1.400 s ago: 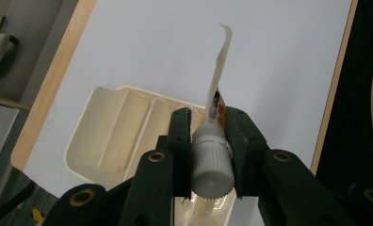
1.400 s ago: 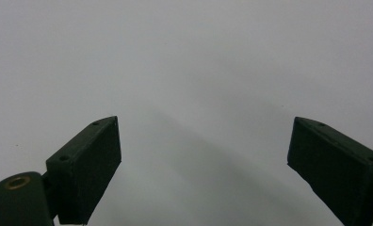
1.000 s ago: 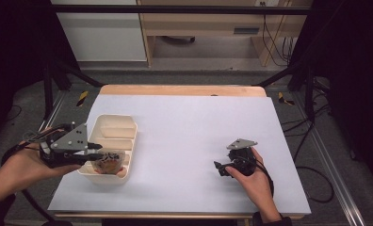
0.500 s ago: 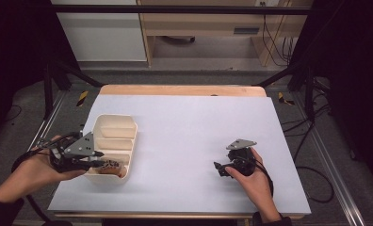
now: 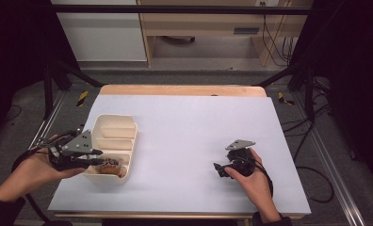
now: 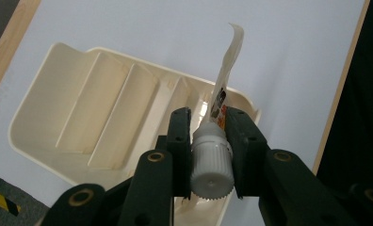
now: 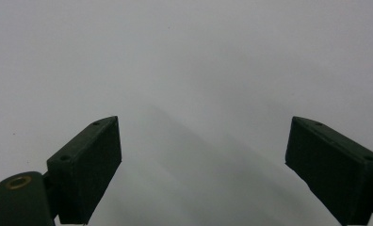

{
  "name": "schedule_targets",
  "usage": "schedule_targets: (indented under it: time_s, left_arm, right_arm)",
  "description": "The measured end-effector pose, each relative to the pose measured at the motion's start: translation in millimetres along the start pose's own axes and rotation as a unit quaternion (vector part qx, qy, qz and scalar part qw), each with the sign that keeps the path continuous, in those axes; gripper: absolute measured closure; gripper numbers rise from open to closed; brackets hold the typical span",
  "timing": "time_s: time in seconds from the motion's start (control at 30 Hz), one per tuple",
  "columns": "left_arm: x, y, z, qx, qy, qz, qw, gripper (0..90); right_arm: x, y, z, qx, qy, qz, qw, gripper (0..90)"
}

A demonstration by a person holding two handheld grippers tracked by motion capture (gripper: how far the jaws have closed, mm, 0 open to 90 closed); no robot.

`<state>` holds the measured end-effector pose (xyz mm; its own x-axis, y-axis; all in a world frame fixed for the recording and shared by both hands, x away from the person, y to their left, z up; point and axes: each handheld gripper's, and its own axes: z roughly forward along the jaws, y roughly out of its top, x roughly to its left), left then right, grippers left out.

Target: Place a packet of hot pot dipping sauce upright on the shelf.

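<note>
Left hand-held gripper (image 6: 208,136) clamps a tube (image 6: 213,155) over the divided tray (image 6: 81,117).

The desk (image 5: 194,117) has a pale lavender top with a wooden far edge. Grey floor (image 5: 198,77) surrounds it. A white cabinet (image 5: 104,37) and wooden furniture (image 5: 198,28) stand behind. Cables (image 5: 312,155) trail at right. Surroundings are dark.

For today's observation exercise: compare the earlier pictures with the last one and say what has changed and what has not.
The left gripper, its fingers shut on a tube by the white cap, has come down toward the near end of the cream tray. Nothing was let go. The tray and the right gripper, open on the table, stayed put.
</note>
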<state>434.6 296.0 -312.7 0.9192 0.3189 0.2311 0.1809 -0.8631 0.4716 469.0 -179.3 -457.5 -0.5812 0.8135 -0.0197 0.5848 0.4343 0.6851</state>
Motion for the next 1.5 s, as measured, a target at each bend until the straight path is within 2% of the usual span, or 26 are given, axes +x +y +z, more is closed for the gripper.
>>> schedule_targets:
  time_s: [0.3, 0.53, 0.7, 0.8, 0.9, 1.1, 1.2, 1.37, 1.5]
  left_arm:
    - [3.3, -8.6, 3.6, 0.0, 0.004, -0.017, 0.9998, 70.8]
    - [3.9, -10.3, 7.3, -0.003, 0.007, -0.019, 0.9998, 69.4]
    - [4.6, -7.5, 3.7, -0.016, 0.026, -0.025, 0.9992, 56.9]
    - [5.6, -4.8, -1.7, -0.041, 0.05, -0.038, 0.9972, 46.2]
    - [6.6, -1.8, -5.9, -0.054, 0.064, -0.045, 0.9954, 38.1]
    - [3.6, 8.0, -1.3, -0.06, 0.075, -0.053, 0.994, 21.9]
    - [2.1, 16.6, 0.8, -0.064, 0.08, -0.06, 0.9929, 17.5]
    - [-3.1, 36.4, 2.0, -0.088, 0.085, -0.071, 0.99, 14.7]
    - [-11.0, 55.2, 4.6, -0.103, 0.084, -0.059, 0.9894, 13.7]
  right_arm:
    - [0.3, -0.8, 2.1, 0.006, 0.002, 0.0, 1.0, 11.2]
    - [1.0, -0.9, 3.3, 0.011, 0.004, -0.002, 0.9999, 11.1]
    - [1.2, -0.9, 3.4, 0.011, 0.005, -0.001, 0.9999, 11.1]
    - [1.2, -1.0, 3.3, 0.01, 0.005, -0.002, 0.9999, 11.1]
    - [1.3, -0.9, 3.5, 0.009, 0.005, -0.002, 0.9999, 11.0]
    - [1.3, -0.5, 3.5, 0.01, 0.006, -0.002, 0.9999, 10.5]
    - [1.3, -0.4, 2.2, 0.004, 0.005, 0.003, 1.0, 9.4]
    - [-0.3, -0.5, 1.0, -0.002, 0.001, 0.004, 1.0, 8.5]
    - [-1.1, -0.4, 1.2, -0.004, -0.001, 0.003, 1.0, 8.4]
